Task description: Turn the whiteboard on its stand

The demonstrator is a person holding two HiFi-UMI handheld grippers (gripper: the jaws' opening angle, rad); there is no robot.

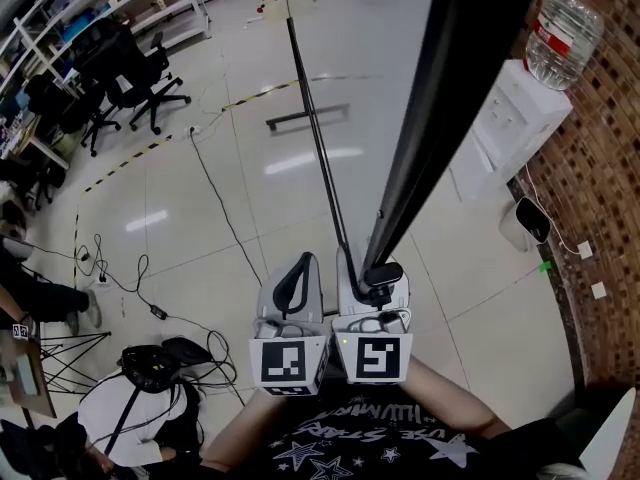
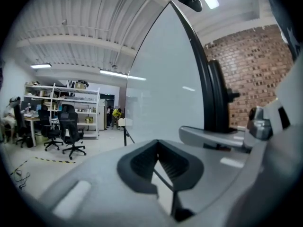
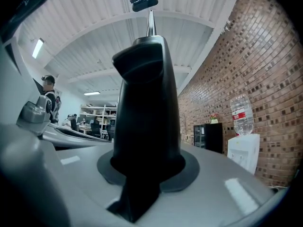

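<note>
The whiteboard (image 1: 370, 88) stands on the tiled floor (image 1: 200, 178) right in front of the person. From the head view its pale face runs up and away, and its thick black frame edge (image 1: 440, 118) slants down to the right gripper (image 1: 377, 276). In the right gripper view that black edge fills the space between the jaws, which are clamped on it. The left gripper (image 1: 303, 264) sits just beside the right one, on the side of the board's face. Its jaws stand slightly apart and grip nothing. In the left gripper view only a thin dark line shows through the narrow gap, and whether that line lies close or far cannot be told.

On the right of the frame edge, a white water dispenser (image 1: 505, 133) with a bottle (image 1: 562, 33) on top stands against the brick wall (image 1: 600, 198), near the board's edge. Only a strip of floor lies between them.

On the left the floor is wide open. A bar-shaped stand foot (image 1: 305, 118) lies out on the tiles beyond the grippers. A long cable (image 1: 215, 208) trails across the floor towards the person's feet. Office chairs (image 1: 130, 83) and shelving (image 1: 130, 3) are well apart, at the floor's far left corner. A black tripod-like stand (image 1: 150, 368) and more loose cables lie near the person's left side.
</note>
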